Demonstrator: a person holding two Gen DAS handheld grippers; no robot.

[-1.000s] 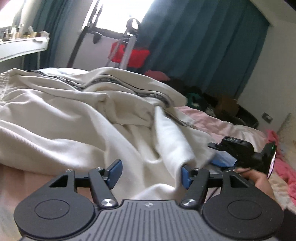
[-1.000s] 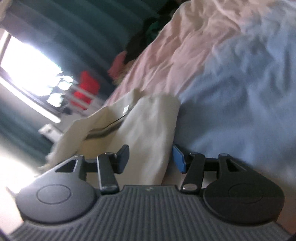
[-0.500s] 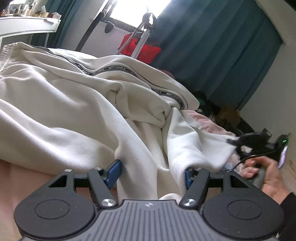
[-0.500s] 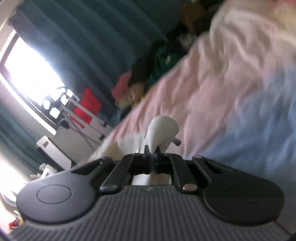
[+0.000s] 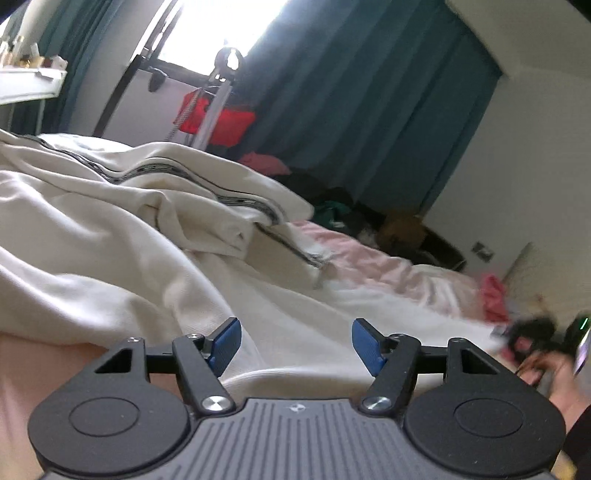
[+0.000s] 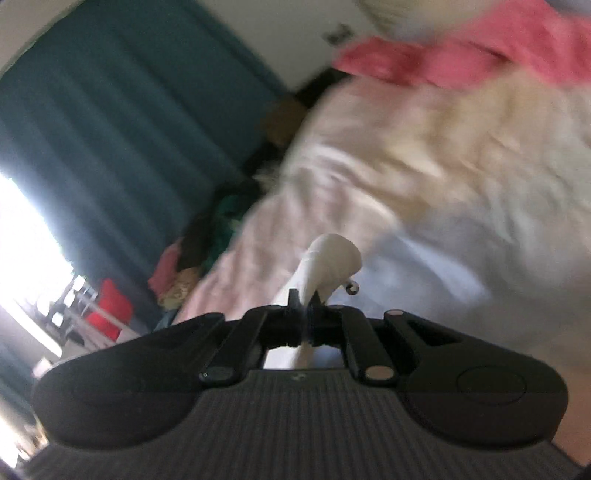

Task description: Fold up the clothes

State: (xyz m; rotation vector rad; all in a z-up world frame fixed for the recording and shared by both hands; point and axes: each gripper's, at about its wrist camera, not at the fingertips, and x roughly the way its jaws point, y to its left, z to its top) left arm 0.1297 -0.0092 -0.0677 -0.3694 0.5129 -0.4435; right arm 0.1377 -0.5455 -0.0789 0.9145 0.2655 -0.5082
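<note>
My left gripper (image 5: 293,341) sits low over the bed with its blue pads (image 5: 224,343) spread wide and nothing between them. The cream garment (image 5: 147,266) lies directly ahead of those fingers and under them — a smooth stretch of it runs through the open gap, touching neither pad as far as I can see. To the left of the gap the cloth bunches into thick folds, and a dark printed stripe (image 5: 236,197) runs along a raised fold farther back. Beyond the cream cloth the pale pink bedsheet (image 5: 373,258) shows toward the far edge of the bed. At the right edge of this view I can make out my right hand (image 5: 554,373) with the other gripper, badly blurred.

On my right gripper (image 6: 303,312) the fingers are pinched tight together on a piece of the cream garment (image 6: 328,264); the cloth stands up past the fingertips as a rolled, rounded end, and a small dark curl hangs just beside it — I cannot tell what that is. The held piece is lifted clear of the bedsheet (image 6: 424,184), which fills the right side of this view, blurred. A pink-red cloth (image 6: 480,55) lies at the bed's far corner.

Farthest off, teal curtains (image 5: 369,110) hang beside a bright window (image 5: 214,33), with a red item on a metal stand (image 5: 218,118) in front.
</note>
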